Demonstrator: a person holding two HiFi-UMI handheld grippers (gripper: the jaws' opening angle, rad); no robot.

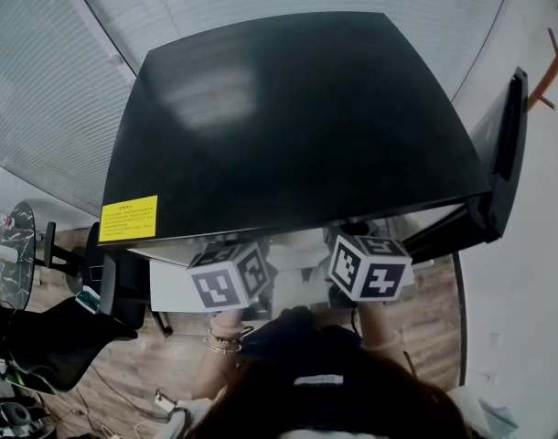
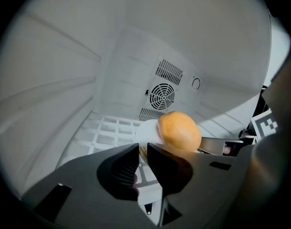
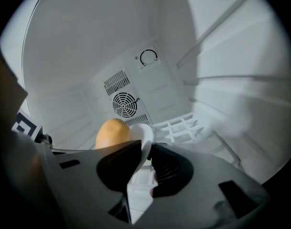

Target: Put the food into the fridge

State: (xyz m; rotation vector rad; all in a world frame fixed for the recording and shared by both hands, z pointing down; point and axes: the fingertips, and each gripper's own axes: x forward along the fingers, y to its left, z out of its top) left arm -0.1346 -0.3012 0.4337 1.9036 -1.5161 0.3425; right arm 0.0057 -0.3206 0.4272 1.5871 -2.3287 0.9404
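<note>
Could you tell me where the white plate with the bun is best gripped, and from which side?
By its thin rim, at opposite edges, coming in level from each side. The plate is shallow and the bun merely rests on it, so the left gripper and right gripper each pinching an edge, as now, should keep it level.

Only one label: yellow sticker (image 1: 128, 219) at the front-left corner of the black fridge top (image 1: 297, 117). Dark print on it, too small to read. Left gripper's cube (image 1: 229, 277) and right gripper's cube (image 1: 369, 265) carry black-and-white square markers, no letters.
</note>
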